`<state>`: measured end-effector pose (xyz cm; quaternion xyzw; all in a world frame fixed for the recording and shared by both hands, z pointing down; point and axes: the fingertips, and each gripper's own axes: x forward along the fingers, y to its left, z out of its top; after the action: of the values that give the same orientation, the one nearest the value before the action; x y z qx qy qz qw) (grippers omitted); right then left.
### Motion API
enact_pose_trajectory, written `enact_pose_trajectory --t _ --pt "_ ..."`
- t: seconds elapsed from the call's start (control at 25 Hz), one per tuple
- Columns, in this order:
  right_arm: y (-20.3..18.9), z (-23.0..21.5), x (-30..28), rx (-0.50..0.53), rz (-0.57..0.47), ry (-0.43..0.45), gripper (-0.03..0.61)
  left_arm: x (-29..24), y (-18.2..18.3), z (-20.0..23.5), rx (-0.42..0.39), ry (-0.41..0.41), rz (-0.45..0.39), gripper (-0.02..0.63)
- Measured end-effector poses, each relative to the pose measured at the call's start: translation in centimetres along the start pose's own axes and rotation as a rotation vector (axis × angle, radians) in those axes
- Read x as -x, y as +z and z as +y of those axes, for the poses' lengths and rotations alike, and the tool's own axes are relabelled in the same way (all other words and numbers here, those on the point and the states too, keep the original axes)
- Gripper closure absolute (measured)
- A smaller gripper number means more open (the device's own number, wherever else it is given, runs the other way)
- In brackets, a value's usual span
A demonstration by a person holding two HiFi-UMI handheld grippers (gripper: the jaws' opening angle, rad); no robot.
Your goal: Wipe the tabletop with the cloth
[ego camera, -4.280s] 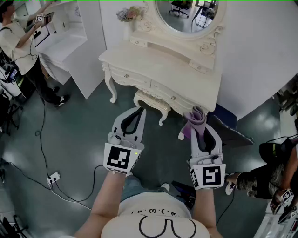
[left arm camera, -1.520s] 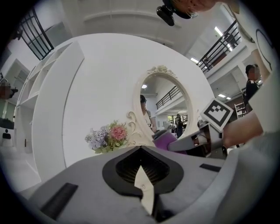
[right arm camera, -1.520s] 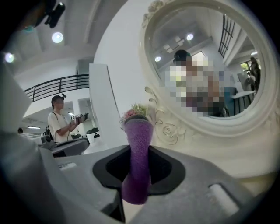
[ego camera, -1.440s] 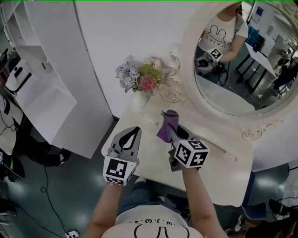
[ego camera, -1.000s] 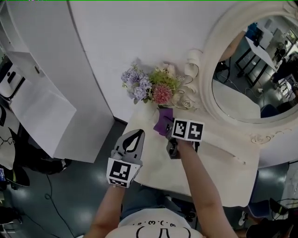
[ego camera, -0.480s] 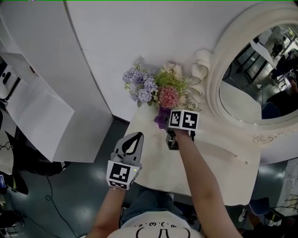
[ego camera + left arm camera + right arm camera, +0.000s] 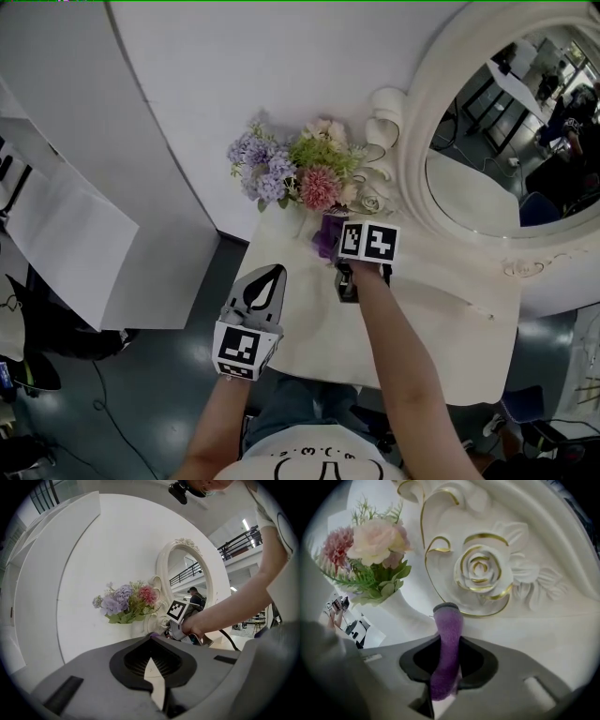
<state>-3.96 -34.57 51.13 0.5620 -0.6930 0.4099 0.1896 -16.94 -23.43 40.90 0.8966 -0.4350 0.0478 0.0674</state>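
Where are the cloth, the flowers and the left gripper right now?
cloth (image 7: 446, 648): right gripper view, the purple roll clamped between the jaws.
flowers (image 7: 292, 173): head view, middle of the bunch.
left gripper (image 7: 277, 269): head view, its closed tips.

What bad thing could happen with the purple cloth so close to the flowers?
The right gripper holds the purple fuzzy cloth right beside the white vase of pink flowers. A wide wipe might knock the vase over. The cloth could also snag on the carved gold-trimmed rose behind it.
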Motion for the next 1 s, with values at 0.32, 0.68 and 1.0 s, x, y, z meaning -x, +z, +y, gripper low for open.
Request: enact_pose_trajectory --t 0.32,0.68,1.0 --pt "-0.3 -4.0 2.4 0.01 -0.015 -0.022 0.486 -1.4 -0.4 -3.7 -0.028 -0.014 0.014 0.617" --pt "-0.9 -10.8 6.3 -0.008 -0.025 -0.043 0.486 -3.9 -0.2 -10.1 -0.018 -0.056 0.014 0.617" --pt "-1.2 -17.7 10.1 -0.024 -0.044 -0.092 0.486 -6.1 -0.1 -15.7 -0.034 -0.101 0.028 0.617"
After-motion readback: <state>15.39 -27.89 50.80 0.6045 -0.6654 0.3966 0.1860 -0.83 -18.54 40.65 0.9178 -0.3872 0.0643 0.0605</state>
